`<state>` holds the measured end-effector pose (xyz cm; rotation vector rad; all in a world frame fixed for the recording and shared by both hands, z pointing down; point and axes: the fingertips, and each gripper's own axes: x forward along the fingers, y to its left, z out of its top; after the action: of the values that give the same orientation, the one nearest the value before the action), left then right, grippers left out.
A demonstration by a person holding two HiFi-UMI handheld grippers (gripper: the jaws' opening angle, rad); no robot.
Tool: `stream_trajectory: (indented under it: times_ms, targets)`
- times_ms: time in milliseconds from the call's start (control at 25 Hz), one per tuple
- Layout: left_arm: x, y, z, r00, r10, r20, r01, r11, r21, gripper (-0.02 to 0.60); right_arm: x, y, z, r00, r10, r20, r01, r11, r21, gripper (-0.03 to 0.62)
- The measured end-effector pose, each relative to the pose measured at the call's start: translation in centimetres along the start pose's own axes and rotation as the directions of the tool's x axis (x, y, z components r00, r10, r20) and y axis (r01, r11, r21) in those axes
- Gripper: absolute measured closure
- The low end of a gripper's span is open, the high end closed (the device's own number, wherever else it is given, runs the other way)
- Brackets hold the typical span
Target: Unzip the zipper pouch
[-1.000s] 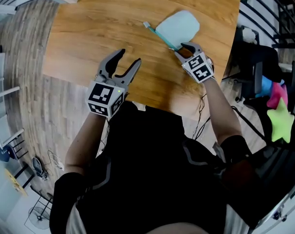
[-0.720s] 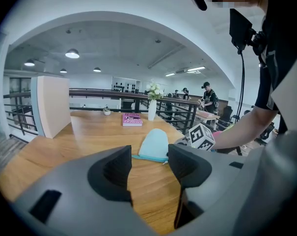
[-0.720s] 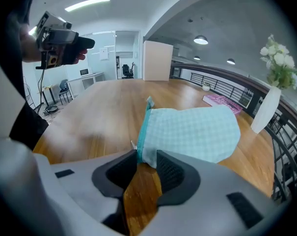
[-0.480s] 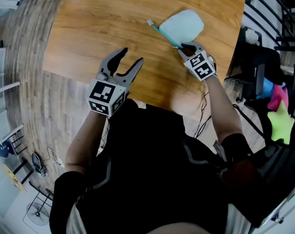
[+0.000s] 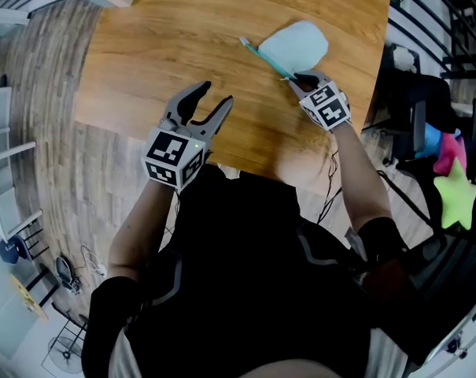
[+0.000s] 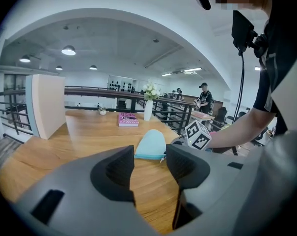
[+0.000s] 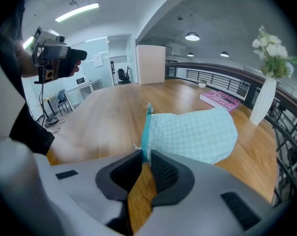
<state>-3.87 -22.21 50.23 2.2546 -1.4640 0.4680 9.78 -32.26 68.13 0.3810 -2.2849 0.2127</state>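
The right gripper is closing its jaws, pinching the near zipper end of the zipper pouch lying on the table. The left gripper is hanging wide and empty, jaws easing slightly inward.

Left gripper: held out ahead of the torso, tilted gently downward; jaws wide apart, just eased inward a little, nothing between the pads.
Right gripper: further forward, tipped steeply downward; jaws just been closing, now drawn narrow and pinching the zipper end of the zipper pouch.
Left forearm: bare, angled forward from a black sleeve.
Right forearm: bare, stretched forward, well apart from the left.
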Motion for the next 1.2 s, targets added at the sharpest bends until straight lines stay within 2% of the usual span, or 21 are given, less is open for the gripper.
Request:
stream_trajectory:
  times_ms: [80,400,720,840,960,1200]
  targets:
    - [-0.2,-0.3,0.4,1.000,-0.025,0.003,0.025,1.000,0.012,0.370,-0.7,0.2,0.8,1.000,0.006,0.013,-0.006,1.000,0.029,0.530]
    - [-0.5,-1.1,2.5,0.990,-0.141,0.012,0.140,0.988,0.068,0.370,-4.4,1.7,4.9,0.999,0.014,0.047,-0.019,0.994,0.105,0.533]
    - [-0.3,-1.0,5.5,0.961,-0.270,0.054,0.260,0.955,0.144,0.388,-9.3,2.4,9.7,0.993,-0.076,0.096,0.054,0.974,0.219,0.534]
    - [-0.5,-1.8,6.8,0.946,-0.317,0.066,0.301,0.936,0.182,0.391,-11.6,3.0,11.4,0.987,-0.096,0.127,0.059,0.962,0.266,0.536]
    - [-0.4,-2.8,7.7,0.922,-0.382,0.056,0.362,0.906,0.221,0.422,-13.7,4.1,13.1,0.980,-0.109,0.168,0.056,0.955,0.293,0.536]
    - [-0.7,-4.5,9.8,0.879,-0.471,0.068,0.438,0.856,0.274,0.422,-17.3,6.9,16.5,0.966,-0.129,0.225,0.061,0.957,0.285,0.536]
